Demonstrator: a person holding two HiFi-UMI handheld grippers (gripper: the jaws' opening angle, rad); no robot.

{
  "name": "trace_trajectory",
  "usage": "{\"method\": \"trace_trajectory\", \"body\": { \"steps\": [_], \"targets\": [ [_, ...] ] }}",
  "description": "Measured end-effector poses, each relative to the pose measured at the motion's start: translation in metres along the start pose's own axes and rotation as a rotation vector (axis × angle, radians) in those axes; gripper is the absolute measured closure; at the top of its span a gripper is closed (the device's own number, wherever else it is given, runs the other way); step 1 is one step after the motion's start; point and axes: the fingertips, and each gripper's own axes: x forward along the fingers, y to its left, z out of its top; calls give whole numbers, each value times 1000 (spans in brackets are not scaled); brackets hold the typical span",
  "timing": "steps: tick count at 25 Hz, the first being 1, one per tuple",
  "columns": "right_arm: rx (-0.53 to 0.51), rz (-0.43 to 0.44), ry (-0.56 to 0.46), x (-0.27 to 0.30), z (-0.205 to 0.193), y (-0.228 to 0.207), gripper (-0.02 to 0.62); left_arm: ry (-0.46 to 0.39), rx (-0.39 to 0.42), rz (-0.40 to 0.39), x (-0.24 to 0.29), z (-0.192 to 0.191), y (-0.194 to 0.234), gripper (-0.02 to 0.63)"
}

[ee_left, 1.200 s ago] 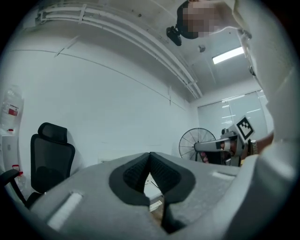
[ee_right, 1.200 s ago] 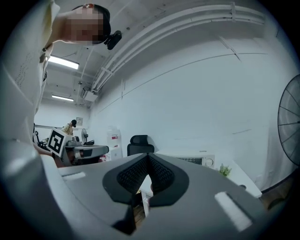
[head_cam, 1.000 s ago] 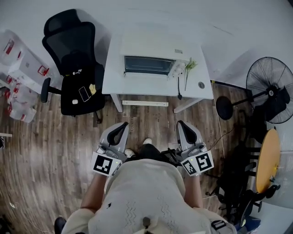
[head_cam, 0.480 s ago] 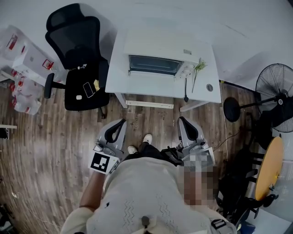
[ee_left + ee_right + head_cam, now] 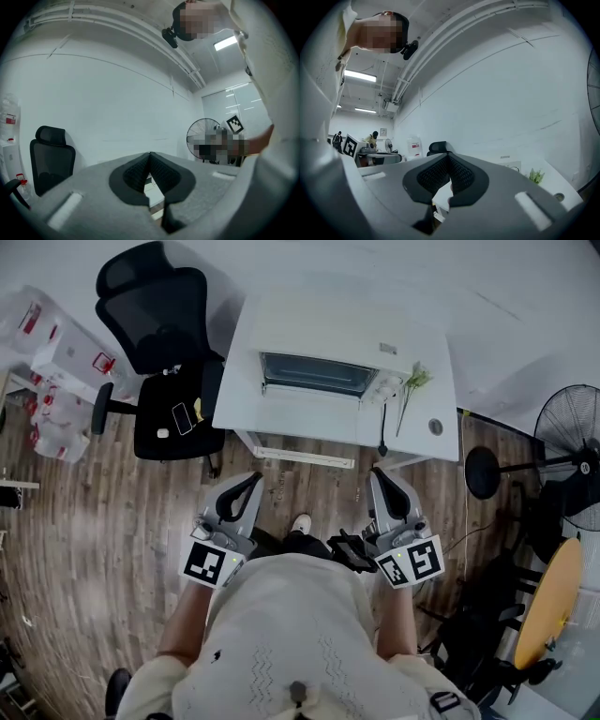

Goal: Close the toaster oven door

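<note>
Advance clenched, empty left gripper (image 5: 251,480) and right gripper (image 5: 382,474) gently toward toaster oven (image 5: 314,371) on far table (image 5: 242,395), avoiding hard or off-centre contact liable to shove it back unclosed.

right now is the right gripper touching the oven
Apart. The head view shows the right gripper over the floor, short of the table that bears the oven; bare floor shows between them.

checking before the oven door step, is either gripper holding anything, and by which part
Nothing is held. The left gripper and the right gripper both have their jaws together on nothing, clear of the toaster oven.
</note>
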Motion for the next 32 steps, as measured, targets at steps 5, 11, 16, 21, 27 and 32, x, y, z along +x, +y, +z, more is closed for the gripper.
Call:
{"method": "trace_trajectory", "body": {
  "steps": [5,11,16,21,27,32],
  "targets": [
    [-20,-23,29,0,-5,-20,586,15,-5,-1,13,-4,-1,603],
    [-42,-71,50,10,-10,-30,586,30,-14,-48,26,-7,10,603],
    [-36,-135,84,11,-21,-32,586,50,-35,-106,30,-9,19,603],
    [10,-190,113,19,-37,-39,586,70,-43,-124,37,-24,42,603],
    [39,-217,191,18,-71,-31,586,101,-75,-163,37,-50,52,603],
    [60,-231,278,19,-114,-34,586,152,-82,-172,40,-86,58,603]
  ]
}}
